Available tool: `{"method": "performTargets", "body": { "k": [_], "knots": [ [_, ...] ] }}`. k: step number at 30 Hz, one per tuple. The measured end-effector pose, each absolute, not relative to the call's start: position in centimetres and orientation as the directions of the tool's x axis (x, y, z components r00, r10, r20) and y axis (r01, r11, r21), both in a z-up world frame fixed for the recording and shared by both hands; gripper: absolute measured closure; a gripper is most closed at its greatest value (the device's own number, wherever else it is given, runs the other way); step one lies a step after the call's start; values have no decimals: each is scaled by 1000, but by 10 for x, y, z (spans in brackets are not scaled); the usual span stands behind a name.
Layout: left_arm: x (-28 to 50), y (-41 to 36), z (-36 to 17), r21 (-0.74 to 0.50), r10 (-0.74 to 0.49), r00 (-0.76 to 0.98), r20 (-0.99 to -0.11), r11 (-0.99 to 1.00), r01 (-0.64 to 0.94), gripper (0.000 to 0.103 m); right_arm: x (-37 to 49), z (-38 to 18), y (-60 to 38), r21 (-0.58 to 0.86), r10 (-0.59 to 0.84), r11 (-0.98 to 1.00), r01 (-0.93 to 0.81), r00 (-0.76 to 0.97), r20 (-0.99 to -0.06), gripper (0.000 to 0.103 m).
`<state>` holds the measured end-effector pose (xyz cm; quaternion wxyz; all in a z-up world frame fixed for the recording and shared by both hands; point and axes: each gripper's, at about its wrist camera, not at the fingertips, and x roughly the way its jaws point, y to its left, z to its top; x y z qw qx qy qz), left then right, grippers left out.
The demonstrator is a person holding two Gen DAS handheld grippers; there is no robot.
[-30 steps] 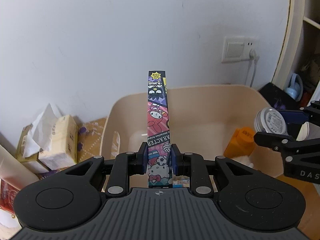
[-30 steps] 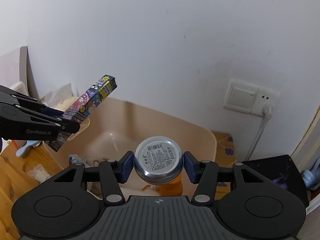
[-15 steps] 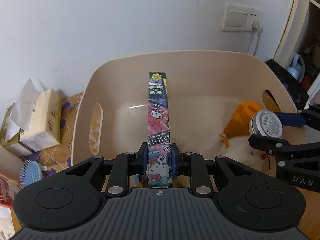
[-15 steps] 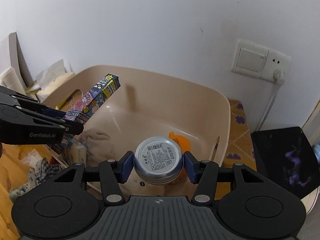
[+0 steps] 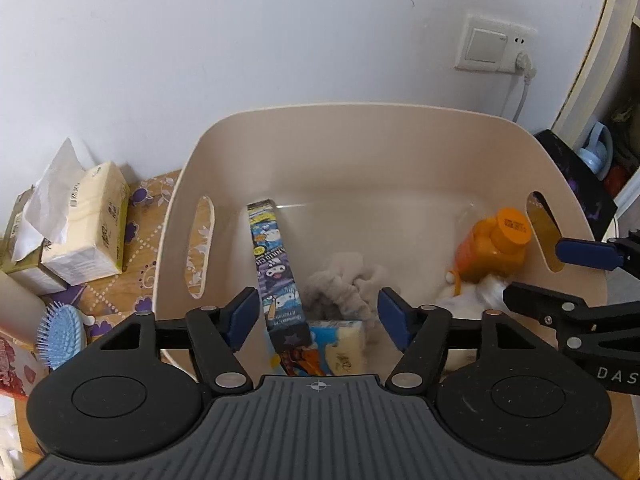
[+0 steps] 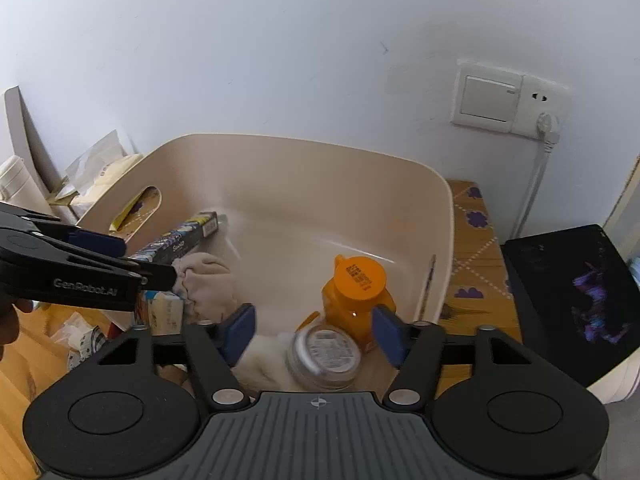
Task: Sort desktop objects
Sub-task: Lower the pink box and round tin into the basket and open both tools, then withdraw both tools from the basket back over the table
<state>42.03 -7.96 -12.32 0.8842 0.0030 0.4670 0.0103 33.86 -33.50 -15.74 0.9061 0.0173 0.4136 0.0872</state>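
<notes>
A beige plastic bin stands against the wall. My left gripper is open over its near left side; the long cartoon-print box lies loose in the bin below it, apart from both fingers. My right gripper is open over the near right side; the round silver tin sits blurred below it on white cloth. An orange bottle, a grey cloth and a blue-yellow packet also lie inside.
Tissue packs and a blue hairbrush lie left of the bin. A wall switch and socket with a white cable sit behind it. A black tablet-like slab lies at the right. Small packets lie on the wooden desk.
Both grippers lowered over the bin and opened. The cartoon box dropped out of the left gripper into the bin. The silver tin dropped out of the right gripper.
</notes>
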Motion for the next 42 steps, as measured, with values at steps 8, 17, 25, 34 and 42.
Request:
{"method": "performTargets", "body": {
  "k": [8, 17, 25, 34, 42],
  "knots": [
    [406, -76, -103, 29, 44, 630, -775, 999, -35, 23, 332, -148, -345, 209, 209, 975, -79, 643, -737, 17],
    [385, -69, -90, 36, 61, 647, -760, 998, -52, 22, 319, -127, -341, 202, 199, 976, -75, 673, -712, 4],
    [358, -55, -85, 49, 93, 650, -755, 995, -85, 21, 302, -118, -335, 204, 198, 976, -75, 690, -697, 0],
    [326, -35, -90, 64, 119, 626, -770, 992, -111, 21, 279, -116, -324, 175, 204, 978, -114, 699, -686, 0],
    [298, -22, -100, 73, 134, 599, -790, 989, -125, 21, 256, -122, -318, 172, 214, 976, -131, 690, -692, 0]
  ]
}}
